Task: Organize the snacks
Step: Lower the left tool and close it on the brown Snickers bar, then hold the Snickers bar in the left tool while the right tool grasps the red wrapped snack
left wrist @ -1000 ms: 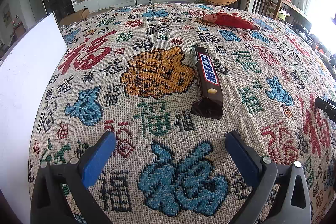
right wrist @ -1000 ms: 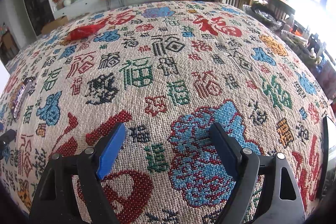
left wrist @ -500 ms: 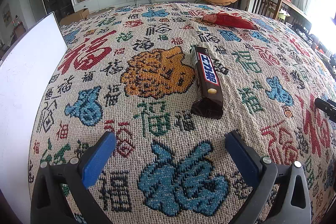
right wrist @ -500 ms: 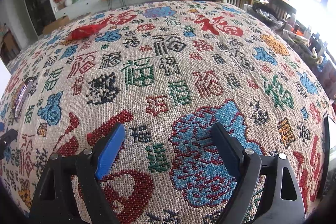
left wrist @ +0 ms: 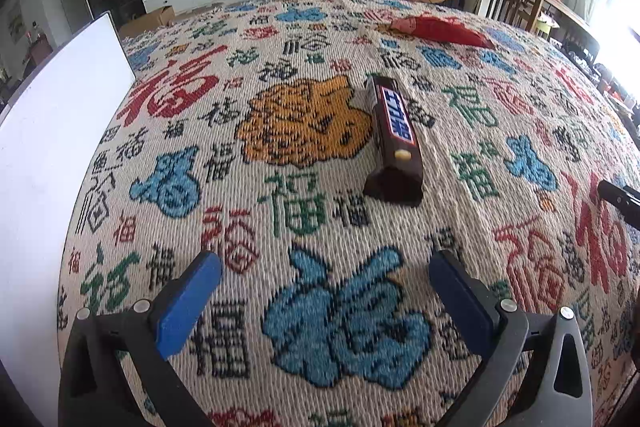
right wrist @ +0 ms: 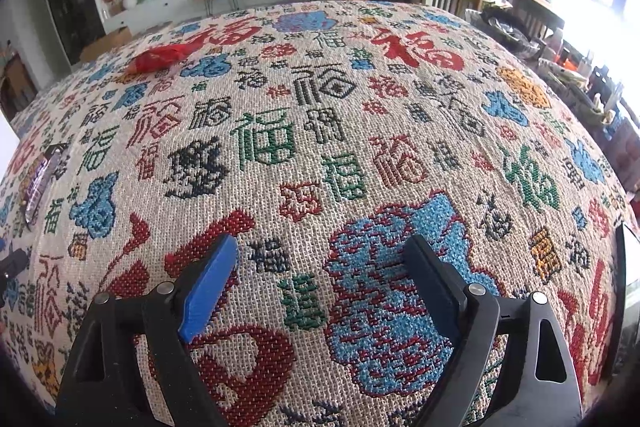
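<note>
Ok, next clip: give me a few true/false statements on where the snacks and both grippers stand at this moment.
1. The left gripper is open and holds nothing. True.
2. The brown chocolate bar with a blue and white label is clamped between the right gripper's pads. False: it lies free on the patterned woven tablecloth, ahead of the left gripper.
3. The flat red snack packet lies farther from the left gripper than the chocolate bar. True.
4. The right gripper is shut. False: its jaws stand apart over bare cloth.
5. The red packet rests on top of the chocolate bar. False: the two lie apart.
</note>
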A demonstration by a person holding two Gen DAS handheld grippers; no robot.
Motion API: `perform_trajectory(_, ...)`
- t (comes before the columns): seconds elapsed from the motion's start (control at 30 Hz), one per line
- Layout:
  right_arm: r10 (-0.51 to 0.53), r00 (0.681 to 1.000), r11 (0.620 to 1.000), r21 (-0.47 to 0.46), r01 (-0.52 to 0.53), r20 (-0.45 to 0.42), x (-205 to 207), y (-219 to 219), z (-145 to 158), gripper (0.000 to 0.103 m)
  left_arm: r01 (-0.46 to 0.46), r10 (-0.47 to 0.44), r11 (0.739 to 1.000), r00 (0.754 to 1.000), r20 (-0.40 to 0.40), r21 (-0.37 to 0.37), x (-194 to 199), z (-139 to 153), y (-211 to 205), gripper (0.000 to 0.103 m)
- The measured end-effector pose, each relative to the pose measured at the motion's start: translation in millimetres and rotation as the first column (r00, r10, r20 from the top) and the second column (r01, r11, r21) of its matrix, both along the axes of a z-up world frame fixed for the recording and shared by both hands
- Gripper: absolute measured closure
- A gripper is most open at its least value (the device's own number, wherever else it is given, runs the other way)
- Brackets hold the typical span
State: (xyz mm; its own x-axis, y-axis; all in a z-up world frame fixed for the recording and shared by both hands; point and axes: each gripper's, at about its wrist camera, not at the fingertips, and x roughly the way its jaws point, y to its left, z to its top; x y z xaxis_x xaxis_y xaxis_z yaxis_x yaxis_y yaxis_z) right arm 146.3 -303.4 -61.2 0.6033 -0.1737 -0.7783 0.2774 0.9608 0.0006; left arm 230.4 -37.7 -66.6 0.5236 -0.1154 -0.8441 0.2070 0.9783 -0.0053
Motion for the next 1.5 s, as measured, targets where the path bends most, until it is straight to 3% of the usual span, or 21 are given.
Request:
perform_trajectory(0.1, 0.000, 1.000, 1.000, 0.000, 0.000, 0.000, 0, 0, 0, 0.014, 0.028, -0.024, 0.999, 0.995, -0.101, 0.029, 8, 8, -1, 0.002)
perform_trajectory(0.23, 0.000, 1.000, 1.000, -0.001, 0.000, 0.000, 1, 1, 0, 0.014, 0.059, -0.058, 0.998, 0.998, 0.026, -0.036, 19, 43, 4, 0.005)
perform_trajectory(0.33, -0.002, 1.000, 1.000, -0.001, 0.002, -0.001, 1, 1, 0, 0.013, 0.104, -0.105, 0.993, 0.994, -0.023, -0.053, 43, 48, -6, 0.005)
perform_trajectory(0.43, -0.003, 1.000, 1.000, -0.001, 0.003, -0.002, 2, 0, 0, 0.013, 0.162, -0.161, 0.987, 0.984, -0.082, 0.005, 65, 32, -29, 0.008)
perform_trajectory(0.47, -0.003, 1.000, 1.000, -0.001, 0.003, -0.002, 2, 0, 0, 0.013, 0.175, -0.172, 0.984, 0.982, -0.083, 0.030, 70, 27, -36, 0.012)
perform_trajectory(0.5, -0.003, 1.000, 1.000, -0.001, 0.003, -0.002, 2, 0, 0, 0.013, 0.182, -0.177, 0.982, 0.981, -0.080, 0.052, 76, 22, -42, 0.025)
perform_trajectory(0.53, -0.002, 1.000, 1.000, -0.001, 0.002, -0.002, 2, 1, 0, 0.013, 0.179, -0.174, 0.982, 0.981, -0.085, 0.055, 81, 18, -47, 0.047)
perform_trajectory(0.63, -0.002, 1.000, 1.000, -0.001, 0.002, -0.002, 2, 0, 0, 0.013, 0.141, -0.142, 0.990, 0.988, -0.067, -0.023, 89, 19, -44, 0.086)
perform_trajectory(0.7, -0.002, 1.000, 1.000, -0.001, 0.002, -0.002, 2, 0, 0, 0.013, 0.105, -0.109, 0.992, 0.992, -0.067, -0.068, 88, 20, -36, 0.087)
perform_trajectory(0.8, -0.002, 1.000, 1.000, -0.001, 0.002, -0.002, 2, 0, 0, 0.013, 0.071, -0.074, 0.995, 0.996, -0.049, -0.064, 68, 26, -18, 0.087)
perform_trajectory(1.0, -0.002, 1.000, 1.000, -0.001, 0.002, -0.002, 1, 0, 0, 0.013, -0.020, 0.016, 0.997, 0.998, -0.055, -0.077, 15, 33, 50, 0.087)
perform_trajectory(1.17, -0.002, 1.000, 1.000, -0.001, 0.002, -0.002, 2, 0, 0, 0.013, -0.067, 0.064, 0.996, 0.997, -0.050, -0.052, 3, 15, 66, 0.083)
perform_trajectory(1.2, -0.002, 1.000, 1.000, -0.001, 0.002, -0.002, 2, 0, 0, 0.013, -0.064, 0.064, 0.997, 0.998, -0.004, -0.054, 1, 15, 65, 0.073)
perform_trajectory(1.23, -0.002, 1.000, 1.000, -0.001, 0.002, -0.002, 1, 0, 0, 0.013, -0.059, 0.060, 0.998, 0.998, 0.014, -0.033, 1, 13, 62, 0.047)
perform_trajectory(1.3, -0.002, 1.000, 1.000, 0.000, 0.002, -0.001, 1, 0, 0, 0.013, -0.053, 0.051, 0.998, 0.997, 0.059, 0.039, 1, 8, 54, 0.021)
perform_trajectory(1.37, -0.002, 1.000, 1.000, 0.000, 0.002, -0.001, 1, 0, 0, 0.013, -0.073, 0.061, 0.992, 0.991, 0.119, 0.102, 1, 6, 49, 0.010)
perform_trajectory(1.5, -0.002, 1.000, 1.000, -0.001, 0.002, -0.002, 2, 0, 0, 0.013, -0.120, 0.117, 0.992, 0.990, 0.073, 0.035, 10, 2, 65, 0.000)
